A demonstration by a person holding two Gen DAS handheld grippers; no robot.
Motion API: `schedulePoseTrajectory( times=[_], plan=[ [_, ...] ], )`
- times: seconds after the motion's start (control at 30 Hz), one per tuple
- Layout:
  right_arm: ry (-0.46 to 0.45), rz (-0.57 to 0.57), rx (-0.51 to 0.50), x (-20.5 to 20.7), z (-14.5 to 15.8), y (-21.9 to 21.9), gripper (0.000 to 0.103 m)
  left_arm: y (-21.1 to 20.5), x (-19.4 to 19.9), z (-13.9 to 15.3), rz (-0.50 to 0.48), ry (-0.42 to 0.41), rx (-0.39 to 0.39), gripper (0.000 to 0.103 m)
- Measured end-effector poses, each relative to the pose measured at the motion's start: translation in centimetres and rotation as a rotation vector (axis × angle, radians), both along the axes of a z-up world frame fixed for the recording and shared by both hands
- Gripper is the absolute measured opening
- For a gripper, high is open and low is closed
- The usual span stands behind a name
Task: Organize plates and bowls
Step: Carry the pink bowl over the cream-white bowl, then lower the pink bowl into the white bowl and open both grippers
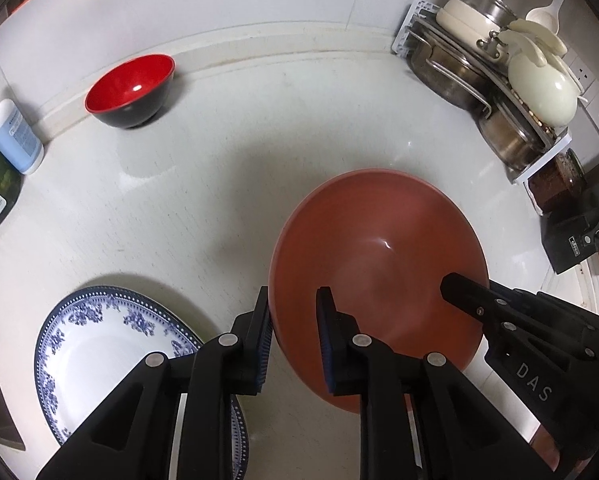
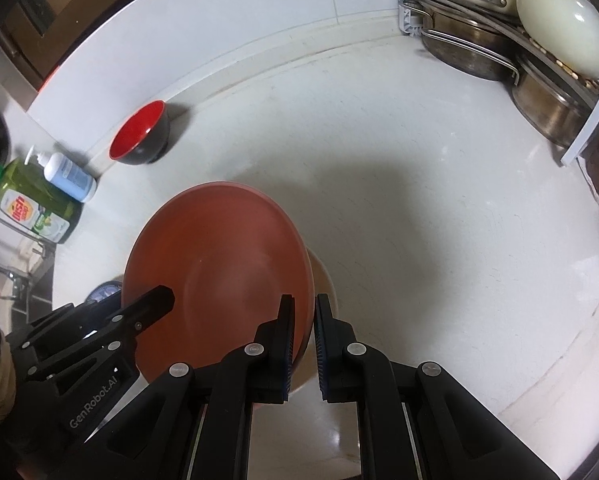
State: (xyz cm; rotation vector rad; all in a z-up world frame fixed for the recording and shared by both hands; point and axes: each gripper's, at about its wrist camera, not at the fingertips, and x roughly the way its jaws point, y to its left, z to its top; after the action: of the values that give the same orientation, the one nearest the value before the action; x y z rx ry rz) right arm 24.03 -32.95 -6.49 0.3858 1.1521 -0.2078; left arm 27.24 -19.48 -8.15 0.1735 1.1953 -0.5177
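I hold terracotta plate point(image 1: 379, 264) by opposite rims, left gripper point(image 1: 295, 336) and right gripper point(image 2: 303, 344) both pinching; next, lower onto counter point(image 1: 219, 208) just beyond.

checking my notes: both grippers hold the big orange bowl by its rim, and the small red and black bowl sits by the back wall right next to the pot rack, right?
Not quite. The red and black bowl sits by the back wall, but near the soap bottles at the left, far from the pot rack; the left wrist view shows it. The left gripper and right gripper do hold the orange bowl by its rim.
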Motion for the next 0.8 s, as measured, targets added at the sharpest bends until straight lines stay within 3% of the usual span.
schedulePoseTrajectory(
  times=[0.8],
  plan=[
    [0.036, 0.027, -0.011, -0.3, -2.1, 0.3, 0.012, 0.0, -0.3, -1.7, 0.034, 0.032, 0.015, 0.021]
  ],
)
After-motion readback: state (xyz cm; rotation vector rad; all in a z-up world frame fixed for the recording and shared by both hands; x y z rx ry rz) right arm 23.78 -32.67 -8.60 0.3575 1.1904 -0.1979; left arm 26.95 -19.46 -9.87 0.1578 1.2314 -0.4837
